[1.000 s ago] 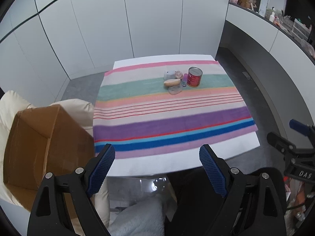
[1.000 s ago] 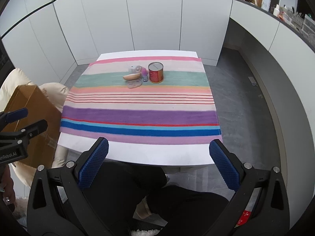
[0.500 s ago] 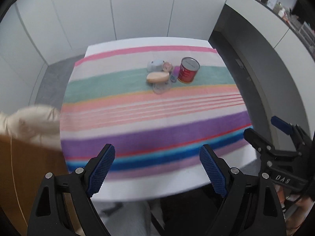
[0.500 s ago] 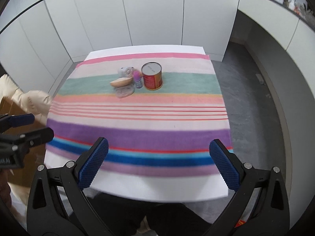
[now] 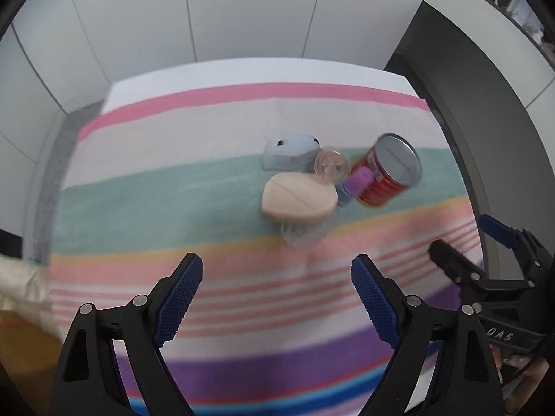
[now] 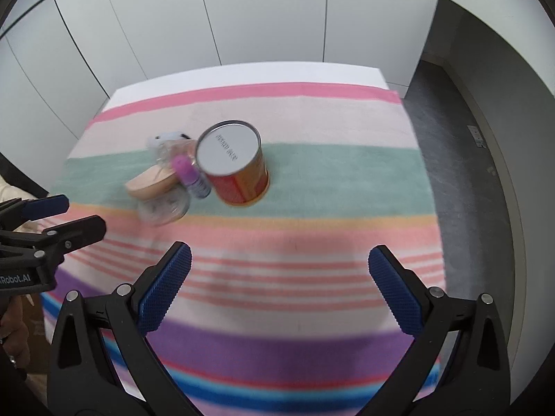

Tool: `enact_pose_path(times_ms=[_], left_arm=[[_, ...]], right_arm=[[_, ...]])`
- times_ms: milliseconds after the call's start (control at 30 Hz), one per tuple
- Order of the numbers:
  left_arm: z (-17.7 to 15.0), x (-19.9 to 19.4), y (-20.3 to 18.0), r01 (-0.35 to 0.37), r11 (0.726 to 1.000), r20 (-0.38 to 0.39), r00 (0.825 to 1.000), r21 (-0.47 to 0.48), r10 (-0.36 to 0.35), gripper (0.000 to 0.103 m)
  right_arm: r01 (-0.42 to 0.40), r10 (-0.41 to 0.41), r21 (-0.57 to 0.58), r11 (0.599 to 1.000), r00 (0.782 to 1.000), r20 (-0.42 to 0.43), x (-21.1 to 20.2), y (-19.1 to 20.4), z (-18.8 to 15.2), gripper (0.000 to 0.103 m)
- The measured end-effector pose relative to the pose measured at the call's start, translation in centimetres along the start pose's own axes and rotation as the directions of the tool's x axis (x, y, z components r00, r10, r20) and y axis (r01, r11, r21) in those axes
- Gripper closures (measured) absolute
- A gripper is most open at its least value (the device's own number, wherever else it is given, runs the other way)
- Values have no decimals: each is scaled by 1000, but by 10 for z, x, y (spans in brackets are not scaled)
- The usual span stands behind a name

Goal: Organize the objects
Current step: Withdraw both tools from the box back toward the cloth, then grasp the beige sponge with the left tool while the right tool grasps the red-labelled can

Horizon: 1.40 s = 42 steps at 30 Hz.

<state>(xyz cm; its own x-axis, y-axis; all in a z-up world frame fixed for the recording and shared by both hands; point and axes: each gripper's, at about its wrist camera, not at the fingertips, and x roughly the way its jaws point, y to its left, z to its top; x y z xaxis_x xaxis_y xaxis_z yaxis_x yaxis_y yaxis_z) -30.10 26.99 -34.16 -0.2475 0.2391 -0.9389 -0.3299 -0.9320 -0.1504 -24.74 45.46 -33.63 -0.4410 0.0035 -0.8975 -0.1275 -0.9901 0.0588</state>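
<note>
Both claws, left [image 5: 276,287] and right [image 6: 280,277], spread over a striped cloth [image 6: 295,249] before white wall panels [image 6: 270,10].

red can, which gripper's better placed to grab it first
Right, probably. The red can lies nearly straight ahead of the open right gripper. From the left gripper, the bread-shaped piece comes first.
</note>
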Motion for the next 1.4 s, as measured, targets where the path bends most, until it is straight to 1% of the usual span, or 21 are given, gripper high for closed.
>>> enact_pose_path(times_ms=[33, 67, 133, 300, 433, 500, 600, 700, 733, 767, 800, 833, 900, 933, 967, 1033, 1067, 1133, 1167, 1267, 1400], left_arm=[[4, 9, 2, 31, 1000, -4, 1000, -4, -31, 14], [8, 15, 3, 39, 999, -2, 999, -6, -39, 14], [14, 27, 4, 48, 999, 9, 999, 0, -48, 14], [29, 46, 5, 57, 998, 27, 998, 9, -58, 14], [38, 59, 11, 110, 994, 25, 994, -20, -110, 14], [41, 68, 13, 131, 991, 9, 991, -33, -131, 14], [39, 72, 8, 157, 987, 19, 987, -18, -157, 12], [35, 74, 0, 142, 990, 25, 990, 14, -142, 11], [34, 75, -4, 122, 992, 29, 992, 31, -123, 11], [35, 75, -8, 110, 993, 32, 993, 43, -111, 13], [35, 75, -10, 100, 994, 36, 994, 51, -101, 13], [35, 76, -12, 94, 994, 44, 994, 55, -96, 15], [37, 75, -13, 66, 996, 60, 996, 57, -69, 31], [38, 75, -13, 65, 997, 66, 995, 52, -68, 34], [40, 75, -14, 73, 996, 69, 995, 48, -76, 40], [42, 75, -14, 83, 996, 70, 994, 34, -85, 43], [43, 75, -14, 75, 997, 74, 994, 28, -77, 46], [42, 76, -16, 59, 998, 81, 995, 31, -61, 55], [42, 75, -18, 47, 998, 85, 995, 42, -51, 62], [42, 73, -23, 19, 998, 90, 996, 53, -24, 62], [41, 69, -23, 21, 999, 96, 995, 45, -26, 62]], right_arm=[[-2, 2, -5, 1000, 1000, -1, 6, 1, 3, 0], [-6, 6, -14, 1000, 1000, -3, 13, 3, 7, 0], [-8, 8, -29, 1000, 1000, -4, 28, 7, 15, 0], [0, 0, -40, 999, 1000, 5, 56, 10, 29, 5], [-6, 8, -41, 999, 999, 47, 64, 8, 39, 7], [-12, 15, -45, 999, 998, 62, 67, 7, 42, 9], [-32, 35, -53, 998, 997, 74, 71, 4, 45, 9], [-45, 51, -68, 997, 994, 97, 74, 1, 47, 10], [-52, 59, -75, 996, 993, 101, 74, 2, 49, 23], [-81, 90, -88, 993, 991, 101, 75, 3, 49, 45], [-111, 120, -98, 989, 988, 93, 75, 6, 49, 45], [-89, 99, -102, 991, 991, 95, 76, 8, 50, 45], [-70, 82, -119, 990, 991, 103, 77, 13, 50, 46], [-64, 77, -123, 990, 991, 107, 77, 14, 50, 46], [-60, 74, -123, 991, 991, 110, 76, 13, 49, 46], [-66, 79, -116, 991, 991, 111, 74, 12, 48, 46], [-72, 84, -110, 991, 990, 111, 73, 11, 47, 46], [-75, 86, -101, 992, 990, 113, 70, 9, 46, 46], [-74, 86, -101, 992, 990, 115, 68, 9, 45, 46], [-74, 85, -95, 993, 989, 119, 62, 8, 44, 46], [-67, 80, -111, 992, 989, 124, 54, 10, 43, 46]])
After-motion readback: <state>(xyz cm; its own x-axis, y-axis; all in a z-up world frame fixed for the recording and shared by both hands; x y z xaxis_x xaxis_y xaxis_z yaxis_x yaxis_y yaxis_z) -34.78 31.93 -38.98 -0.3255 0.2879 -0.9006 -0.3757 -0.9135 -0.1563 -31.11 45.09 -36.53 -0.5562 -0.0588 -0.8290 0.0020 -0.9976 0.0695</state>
